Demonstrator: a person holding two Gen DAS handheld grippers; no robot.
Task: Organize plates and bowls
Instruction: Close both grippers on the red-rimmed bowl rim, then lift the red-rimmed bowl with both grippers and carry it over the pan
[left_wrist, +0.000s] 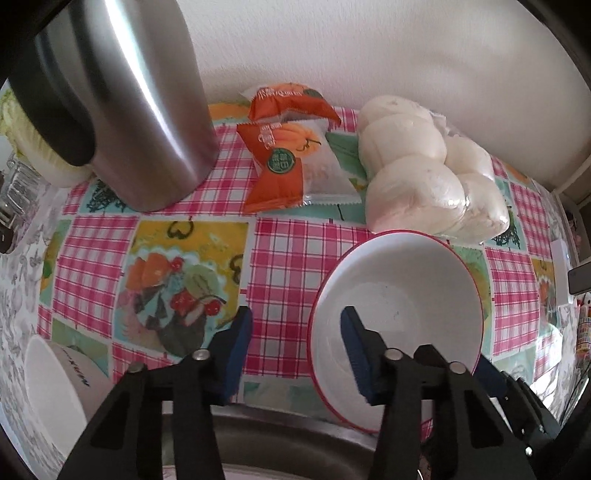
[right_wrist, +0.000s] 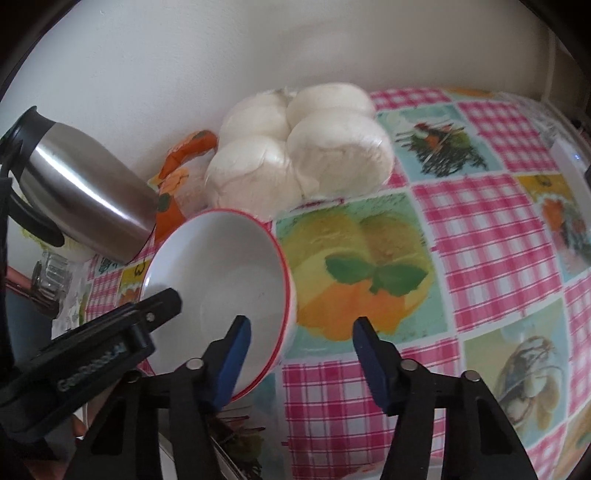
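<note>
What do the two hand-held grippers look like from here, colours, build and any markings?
Both match: black plastic linkage arms with round silver pivot pins, ending in flat blue finger pads. The left hand-held gripper carries raised "GenRobot.AI" lettering on its black body, seen in the right wrist view. The right hand-held gripper shows no marking. No cables or sleeves visible.

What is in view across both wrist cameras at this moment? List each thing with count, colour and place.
bowl: one, white with red rim, tilted, near edge of the tablecloth.
second bowl: one, white, lower left in the left wrist view.
flask: one, steel with black handle, back left.
snack packets: two, orange and clear, by the wall.
bag of buns: one, white buns in clear plastic, behind the red-rimmed bowl.
tablecloth: one, pink check with food pictures.
glass jar: one, clear, far left.
left gripper: black, blue pads, straddling the bowl's rim, not pressing.
right gripper: same, straddling the opposite rim.
</note>
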